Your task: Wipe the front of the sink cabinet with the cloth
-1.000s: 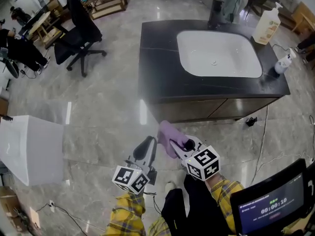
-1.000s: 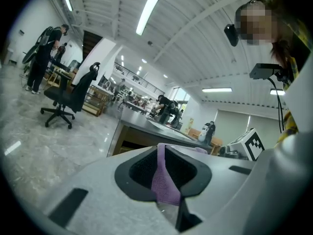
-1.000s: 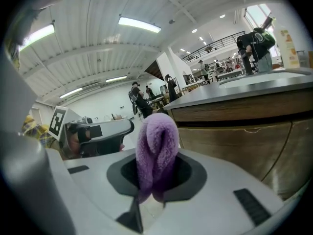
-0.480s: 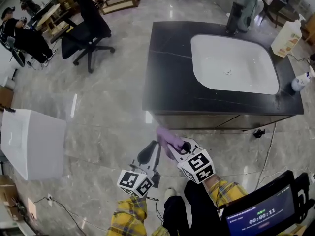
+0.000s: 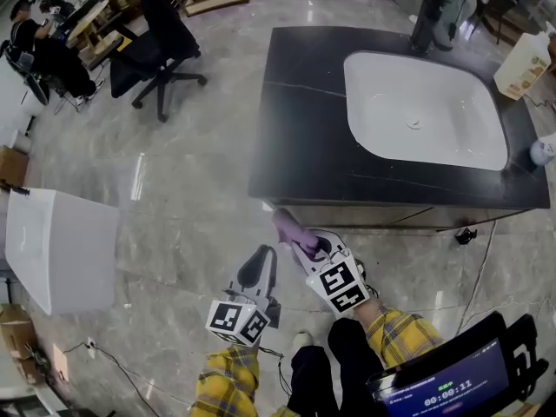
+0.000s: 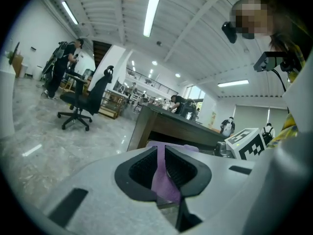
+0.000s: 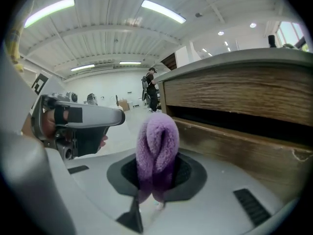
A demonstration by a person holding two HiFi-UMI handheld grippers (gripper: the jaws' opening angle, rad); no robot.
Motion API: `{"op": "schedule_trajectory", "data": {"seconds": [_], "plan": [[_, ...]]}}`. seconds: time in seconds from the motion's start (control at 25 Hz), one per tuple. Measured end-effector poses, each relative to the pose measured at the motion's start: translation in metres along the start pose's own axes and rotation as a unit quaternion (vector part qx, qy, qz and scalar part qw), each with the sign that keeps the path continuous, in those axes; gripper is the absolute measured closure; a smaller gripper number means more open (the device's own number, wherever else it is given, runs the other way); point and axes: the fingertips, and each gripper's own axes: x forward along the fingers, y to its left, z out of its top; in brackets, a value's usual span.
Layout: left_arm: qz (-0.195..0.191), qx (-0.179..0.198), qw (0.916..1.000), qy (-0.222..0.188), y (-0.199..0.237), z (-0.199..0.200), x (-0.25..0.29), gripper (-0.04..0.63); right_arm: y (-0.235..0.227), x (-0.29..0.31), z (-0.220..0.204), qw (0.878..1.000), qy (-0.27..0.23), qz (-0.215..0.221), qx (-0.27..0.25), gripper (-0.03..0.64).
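Right gripper (image 5: 304,243) pinches purple cloth (image 5: 288,226), wooden cabinet front (image 7: 244,97) just ahead; left gripper (image 5: 261,259) nearly closed over marble floor (image 5: 174,207)

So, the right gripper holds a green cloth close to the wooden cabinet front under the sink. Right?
No: the cloth is purple, not green, as the right gripper view shows. The right gripper does hold it close to the wooden cabinet front under the sink.
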Motion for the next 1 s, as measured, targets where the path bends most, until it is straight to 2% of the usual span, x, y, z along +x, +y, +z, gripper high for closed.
{"op": "schedule_trajectory", "data": {"seconds": [0.2,0.44,0.76,1.0], "plan": [[-0.001,-0.001,1.0000,0.007,-0.001,-0.011,0.011,0.551,-0.016,0.009,0.000,0.999,0.002,-0.025,-0.046,0.551],[-0.005,0.004,0.9999,0.015,-0.007,-0.021,0.030,0.551,-0.038,0.005,-0.006,0.996,-0.001,-0.068,-0.063,0.551],[-0.029,0.014,0.9991,0.028,-0.033,-0.032,0.056,0.551,-0.074,-0.031,-0.020,0.992,-0.007,-0.114,-0.047,0.551],[-0.070,0.023,0.9962,0.045,-0.074,-0.046,0.081,0.551,-0.110,-0.066,-0.035,0.988,-0.014,-0.155,-0.020,0.551]]}}
